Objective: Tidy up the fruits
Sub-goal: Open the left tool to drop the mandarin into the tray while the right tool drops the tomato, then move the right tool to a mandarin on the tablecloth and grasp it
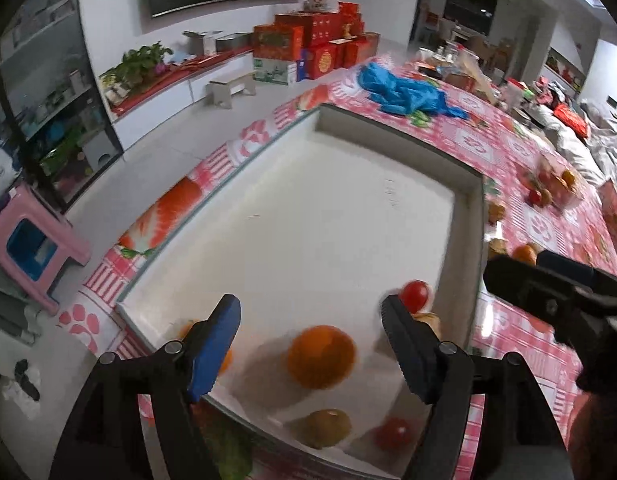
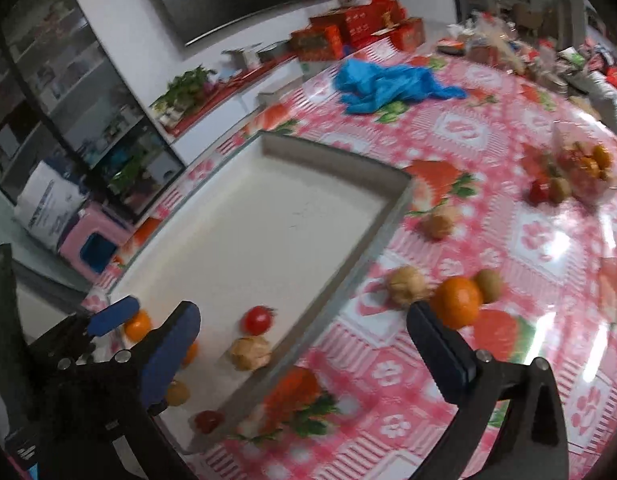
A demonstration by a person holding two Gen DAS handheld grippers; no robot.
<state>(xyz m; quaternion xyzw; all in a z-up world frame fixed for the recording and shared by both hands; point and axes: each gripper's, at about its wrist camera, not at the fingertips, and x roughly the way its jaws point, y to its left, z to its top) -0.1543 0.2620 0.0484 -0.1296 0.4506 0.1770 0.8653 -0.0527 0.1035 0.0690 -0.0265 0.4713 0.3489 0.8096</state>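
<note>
Holding nothing: left claw (image 1: 310,346), fingers spread wide, poised over near end of white tray (image 1: 466,216). Directly below it, inside tray: orange (image 1: 321,356). Also in tray: tomato (image 1: 416,294) by right finger, walnut (image 2: 250,353) beside it, yellowish-green fruit (image 1: 326,426) and second tomato (image 1: 394,433) at near edge, second orange (image 2: 137,325) toward left wall, partly hidden.

Holding nothing: right claw (image 2: 304,332), fingers spread wide, straddling tray's right wall, right finger over tabletop (image 2: 540,240).

Loose on tabletop, just outside tray: walnut (image 2: 407,285), orange (image 2: 457,301) and kiwi (image 2: 488,283), the last two touching. Farther out: another walnut (image 2: 439,222). Well apart, toward far right: blurred cluster of mixed fruit (image 2: 576,172), wrapping unclear.

Far end of tabletop: crumpled blue plastic (image 1: 404,92). Cover: red-and-white checked cloth with strawberry print.
</note>
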